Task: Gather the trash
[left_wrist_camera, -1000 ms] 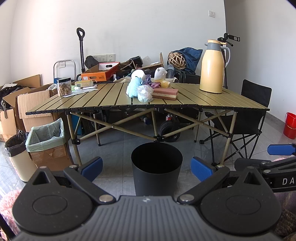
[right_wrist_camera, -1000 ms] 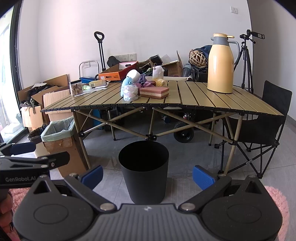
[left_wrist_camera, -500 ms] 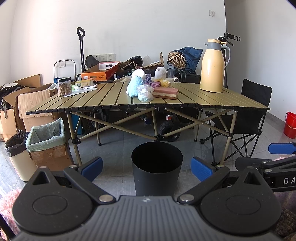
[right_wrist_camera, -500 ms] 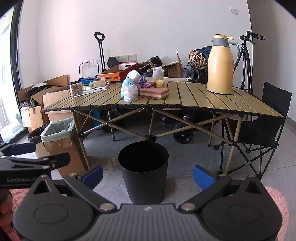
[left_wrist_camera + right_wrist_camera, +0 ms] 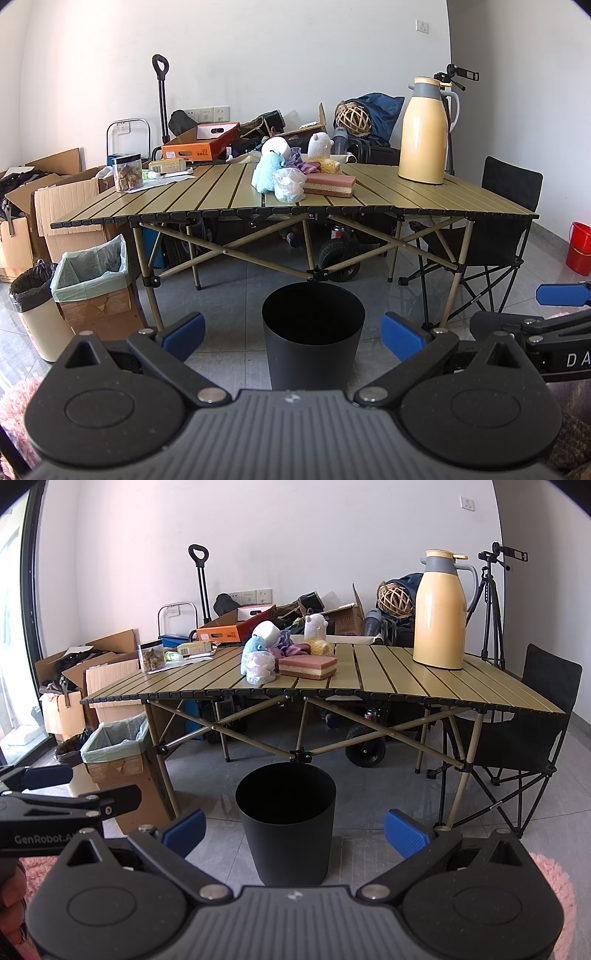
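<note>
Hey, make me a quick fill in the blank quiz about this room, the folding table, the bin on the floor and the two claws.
1. The black bin stands on the floor in ____ of the folding table.
2. The tall yellow thermos stands ____ on the table.
3. Both the left claw and the right claw are ____ and hold nothing.
4. The crumpled plastic bag lies beside a light ____ plush toy.

Missing words: front; upright; open; blue

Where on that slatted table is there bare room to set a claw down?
Bare slats lie on the table between the snack jar and the blue plush, and between the sponge block and the thermos. The middle cluster is crowded.
</note>
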The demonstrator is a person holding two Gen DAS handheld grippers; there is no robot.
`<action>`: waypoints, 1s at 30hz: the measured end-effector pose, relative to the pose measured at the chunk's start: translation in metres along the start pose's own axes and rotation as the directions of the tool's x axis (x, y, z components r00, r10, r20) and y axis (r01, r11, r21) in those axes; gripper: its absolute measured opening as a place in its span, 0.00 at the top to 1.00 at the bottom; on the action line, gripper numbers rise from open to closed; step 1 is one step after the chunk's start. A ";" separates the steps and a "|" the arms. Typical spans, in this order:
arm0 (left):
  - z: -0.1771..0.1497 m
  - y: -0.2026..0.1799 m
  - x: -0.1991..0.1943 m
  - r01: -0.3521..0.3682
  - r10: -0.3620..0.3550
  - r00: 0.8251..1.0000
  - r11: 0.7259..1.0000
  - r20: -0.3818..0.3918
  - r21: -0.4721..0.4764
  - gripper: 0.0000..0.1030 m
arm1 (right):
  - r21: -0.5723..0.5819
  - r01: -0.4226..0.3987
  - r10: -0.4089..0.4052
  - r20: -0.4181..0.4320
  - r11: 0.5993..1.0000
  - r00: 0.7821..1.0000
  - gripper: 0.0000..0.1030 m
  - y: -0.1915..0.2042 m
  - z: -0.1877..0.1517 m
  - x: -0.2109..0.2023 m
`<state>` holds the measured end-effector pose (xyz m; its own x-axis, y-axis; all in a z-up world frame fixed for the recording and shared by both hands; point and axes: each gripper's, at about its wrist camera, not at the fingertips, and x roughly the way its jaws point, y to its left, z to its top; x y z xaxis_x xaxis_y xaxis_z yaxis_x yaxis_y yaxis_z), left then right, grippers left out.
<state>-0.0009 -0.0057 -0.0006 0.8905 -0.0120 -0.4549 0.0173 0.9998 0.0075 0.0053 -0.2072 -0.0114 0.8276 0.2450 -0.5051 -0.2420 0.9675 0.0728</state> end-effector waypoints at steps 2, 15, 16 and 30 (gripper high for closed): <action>0.000 0.000 0.000 0.000 0.000 1.000 1.000 -0.001 0.000 0.00 | 0.000 0.000 0.000 0.000 1.000 1.000 0.00 0.000 0.000 0.000; 0.001 0.001 0.014 -0.013 0.013 1.000 1.000 -0.006 0.006 0.00 | -0.015 -0.006 0.007 0.013 1.000 1.000 0.00 -0.002 0.008 0.013; 0.002 0.001 0.016 -0.015 0.015 1.000 1.000 -0.004 0.007 0.00 | -0.016 -0.007 0.007 0.015 1.000 1.000 0.00 -0.002 0.010 0.015; 0.033 0.008 0.048 -0.048 0.048 0.998 0.999 0.032 0.008 0.00 | -0.023 -0.034 0.035 0.052 0.999 0.998 0.00 -0.006 0.040 0.056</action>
<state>0.0575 0.0011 0.0071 0.9045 0.0356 -0.4250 -0.0220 0.9991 0.0369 0.0733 -0.1972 -0.0056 0.8436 0.2818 -0.4571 -0.2817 0.9569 0.0700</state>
